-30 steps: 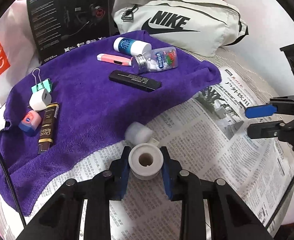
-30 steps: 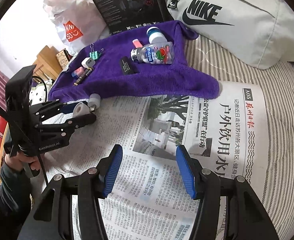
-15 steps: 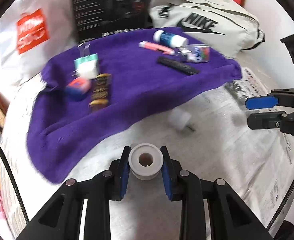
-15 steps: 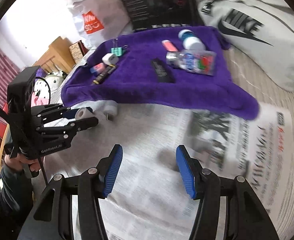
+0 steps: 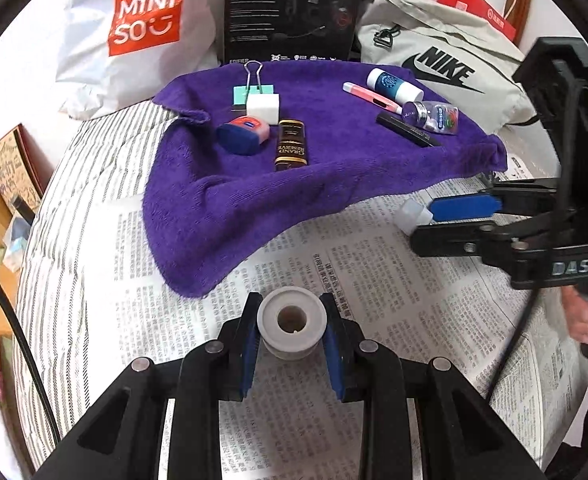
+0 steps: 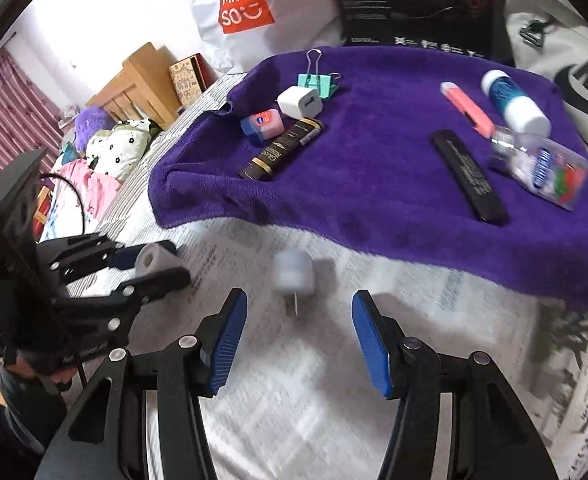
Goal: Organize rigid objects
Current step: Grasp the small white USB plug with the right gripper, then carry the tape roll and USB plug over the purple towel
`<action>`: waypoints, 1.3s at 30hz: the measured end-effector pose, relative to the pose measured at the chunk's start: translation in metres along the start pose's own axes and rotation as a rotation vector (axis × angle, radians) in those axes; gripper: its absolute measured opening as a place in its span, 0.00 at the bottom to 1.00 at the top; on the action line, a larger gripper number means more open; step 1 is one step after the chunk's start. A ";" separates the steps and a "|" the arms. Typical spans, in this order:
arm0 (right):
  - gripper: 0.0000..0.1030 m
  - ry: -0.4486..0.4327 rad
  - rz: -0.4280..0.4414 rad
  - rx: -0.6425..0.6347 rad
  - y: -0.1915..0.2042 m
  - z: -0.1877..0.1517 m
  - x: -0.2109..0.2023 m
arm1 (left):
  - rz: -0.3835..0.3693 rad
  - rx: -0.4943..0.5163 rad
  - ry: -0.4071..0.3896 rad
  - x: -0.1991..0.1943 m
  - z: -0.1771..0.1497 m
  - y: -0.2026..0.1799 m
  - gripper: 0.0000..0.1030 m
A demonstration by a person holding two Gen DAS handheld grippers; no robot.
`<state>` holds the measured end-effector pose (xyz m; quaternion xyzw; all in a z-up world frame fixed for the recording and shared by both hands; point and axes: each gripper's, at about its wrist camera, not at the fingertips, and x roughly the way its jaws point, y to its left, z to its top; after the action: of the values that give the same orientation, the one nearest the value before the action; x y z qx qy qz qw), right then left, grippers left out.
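Observation:
My left gripper [image 5: 291,330] is shut on a white tape roll [image 5: 291,320] and holds it above the newspaper [image 5: 374,300]; it also shows in the right wrist view [image 6: 155,258]. My right gripper [image 6: 300,338] is open, just short of a white plug adapter [image 6: 294,274] lying on the newspaper near the purple towel [image 6: 374,168]; the adapter also shows in the left wrist view [image 5: 414,214]. On the towel lie a white charger cube [image 6: 300,102], a teal binder clip [image 6: 318,80], a blue-pink tin [image 6: 261,124], a dark tube [image 6: 281,150], a black bar [image 6: 470,176], a pink cutter [image 6: 466,108], a white bottle [image 6: 514,98] and a clear mint bottle [image 6: 542,166].
A Miniso bag [image 5: 141,28], a black box [image 5: 294,8] and a Nike bag [image 5: 442,64] stand behind the towel. The bed's left edge drops to wooden furniture [image 6: 141,84] and clutter.
Both grippers swung left. The right gripper moved in close to the plug adapter. The left gripper still holds the tape roll.

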<state>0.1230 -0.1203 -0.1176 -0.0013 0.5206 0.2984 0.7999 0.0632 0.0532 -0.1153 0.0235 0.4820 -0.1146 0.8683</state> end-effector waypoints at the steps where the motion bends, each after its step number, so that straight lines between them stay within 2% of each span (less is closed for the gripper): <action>1: 0.54 -0.003 -0.008 -0.004 0.002 0.002 0.002 | -0.004 -0.005 -0.002 0.000 0.000 0.001 0.27; 3: 0.51 -0.015 -0.028 -0.030 0.008 0.005 0.005 | -0.009 -0.018 -0.012 -0.001 -0.001 0.003 0.27; 5: 0.39 -0.021 -0.064 -0.065 0.013 0.006 0.009 | -0.012 -0.021 -0.013 -0.001 -0.002 0.004 0.27; 6: 0.37 -0.026 -0.091 -0.087 0.017 0.006 0.010 | -0.011 -0.022 -0.013 0.000 -0.002 0.004 0.27; 8: 0.23 -0.029 -0.142 -0.138 0.022 0.005 0.012 | -0.010 -0.020 -0.013 0.000 -0.002 0.003 0.27; 12: 0.23 -0.016 -0.147 -0.147 0.017 0.001 0.005 | -0.005 -0.017 -0.012 -0.001 -0.002 0.003 0.27; 15: 0.23 -0.038 -0.168 -0.135 0.007 -0.006 -0.012 | 0.002 -0.002 -0.009 0.000 -0.001 -0.001 0.27; 22: 0.23 -0.034 -0.250 -0.044 -0.037 -0.028 -0.046 | -0.009 0.017 -0.004 0.004 0.005 -0.014 0.27; 27: 0.23 -0.011 -0.251 -0.004 -0.057 -0.041 -0.046 | 0.009 0.049 0.018 0.007 0.009 -0.026 0.27; 35: 0.23 -0.032 -0.251 -0.015 -0.057 -0.046 -0.043 | 0.011 0.039 0.022 0.009 0.011 -0.028 0.27; 39: 0.23 -0.041 -0.222 0.012 -0.060 -0.047 -0.046 | 0.030 0.053 0.027 0.008 0.016 -0.031 0.27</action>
<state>0.1002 -0.2059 -0.1193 -0.0481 0.5025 0.2047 0.8386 0.0737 0.0197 -0.1116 0.0554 0.4901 -0.1141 0.8624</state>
